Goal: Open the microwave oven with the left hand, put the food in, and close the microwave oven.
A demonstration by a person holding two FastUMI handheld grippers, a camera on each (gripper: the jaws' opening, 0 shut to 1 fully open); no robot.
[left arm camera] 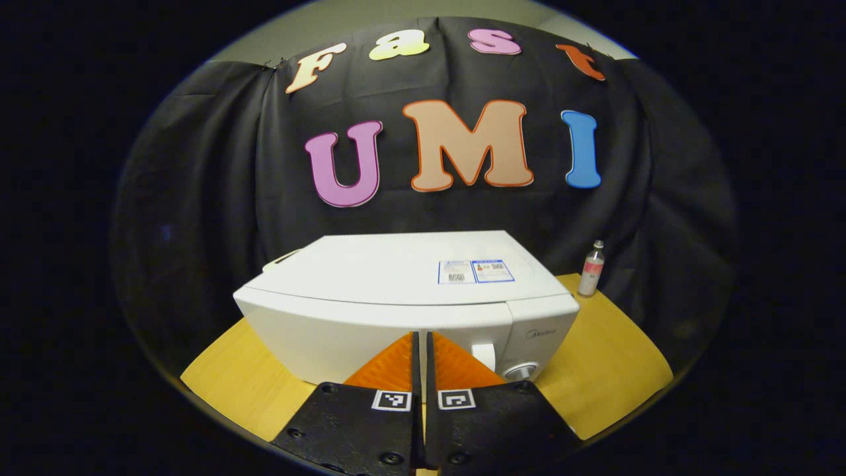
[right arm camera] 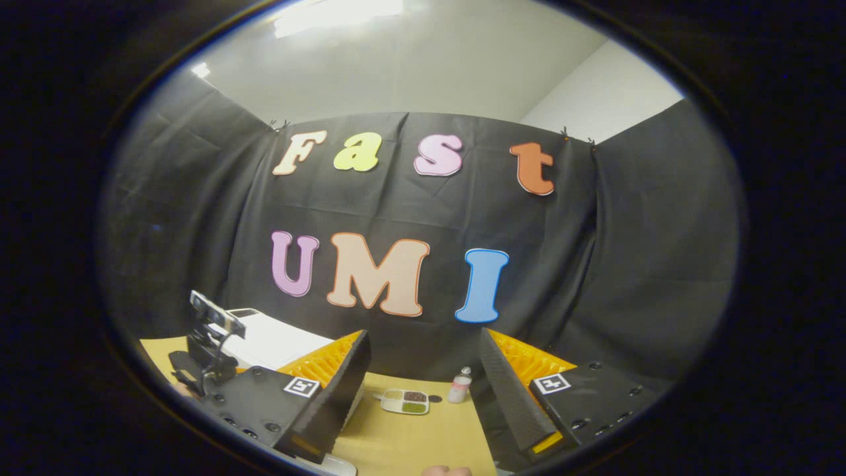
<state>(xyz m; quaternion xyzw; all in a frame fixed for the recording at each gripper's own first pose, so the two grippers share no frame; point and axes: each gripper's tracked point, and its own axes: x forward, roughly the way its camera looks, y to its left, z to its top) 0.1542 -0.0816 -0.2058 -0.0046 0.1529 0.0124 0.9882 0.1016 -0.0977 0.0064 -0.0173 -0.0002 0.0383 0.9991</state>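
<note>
Left gripper point(left arm camera: 422, 344), fingers pressed together, points at the closed white boxy microwave oven point(left arm camera: 403, 301) just ahead on the yellow wooden table point(left arm camera: 608, 357). Right gripper point(right arm camera: 423, 370) spread wide, empty; beyond it lies a small compartmented food tray point(right arm camera: 404, 400), probably the food. Nothing done yet.

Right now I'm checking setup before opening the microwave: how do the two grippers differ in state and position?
The left gripper is shut, fingers together with nothing between them; the right gripper is open wide. The left gripper sits close in front of the microwave, aimed near its door button; the right gripper looks across the table at a food tray and small bottle farther off. Both hold nothing.
</note>
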